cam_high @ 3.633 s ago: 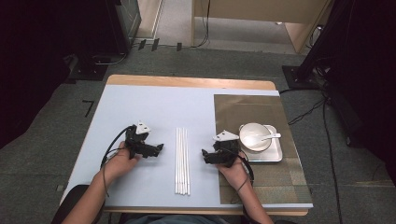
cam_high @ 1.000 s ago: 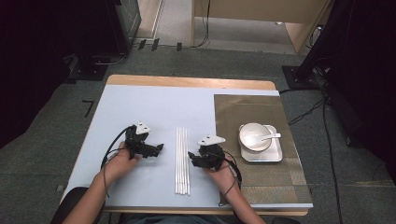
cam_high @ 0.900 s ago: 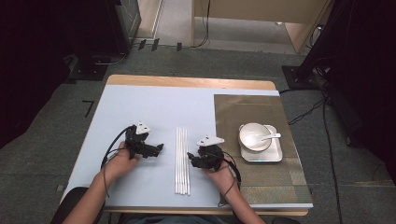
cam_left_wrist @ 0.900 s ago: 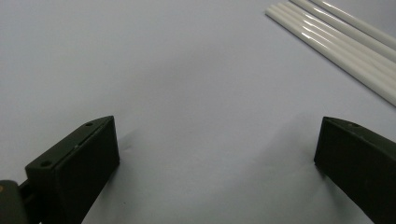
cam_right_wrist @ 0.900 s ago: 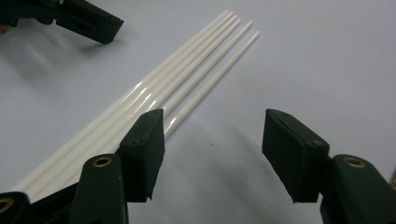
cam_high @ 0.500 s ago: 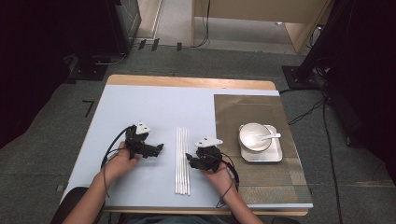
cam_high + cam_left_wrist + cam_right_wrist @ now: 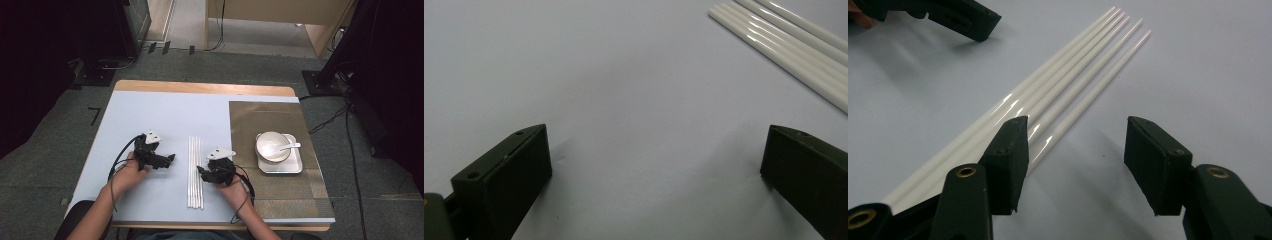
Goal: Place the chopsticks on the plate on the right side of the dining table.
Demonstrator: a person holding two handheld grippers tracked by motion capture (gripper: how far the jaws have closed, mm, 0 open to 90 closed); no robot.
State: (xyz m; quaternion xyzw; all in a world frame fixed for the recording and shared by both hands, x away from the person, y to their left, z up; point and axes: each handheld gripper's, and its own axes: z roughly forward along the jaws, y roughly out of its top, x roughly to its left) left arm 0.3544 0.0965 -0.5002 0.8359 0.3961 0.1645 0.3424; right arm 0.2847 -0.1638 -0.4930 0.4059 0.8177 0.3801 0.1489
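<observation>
Several long white sticks (image 7: 195,172) lie side by side, running front to back at the middle of the pale blue table top (image 7: 150,115). My right gripper (image 7: 203,173) is just right of them, jaws pointing left and open. In the right gripper view (image 7: 1083,160) one jaw hangs over the sticks (image 7: 1073,75) and the outermost stick runs just inside it. My left gripper (image 7: 170,159) rests left of the sticks, open, with bare table between its jaws (image 7: 656,180). The sticks (image 7: 784,35) cross the top right corner of the left gripper view. The left gripper (image 7: 958,15) also shows in the right gripper view.
A white bowl (image 7: 272,146) with a white spoon (image 7: 289,146) stands on a small tray (image 7: 281,167), on a brown mat (image 7: 272,115) covering the table's right part. Cables trail from both grippers toward the front edge.
My right gripper has moved left, from beside the tray to the right side of the sticks. The left gripper has stayed in place.
</observation>
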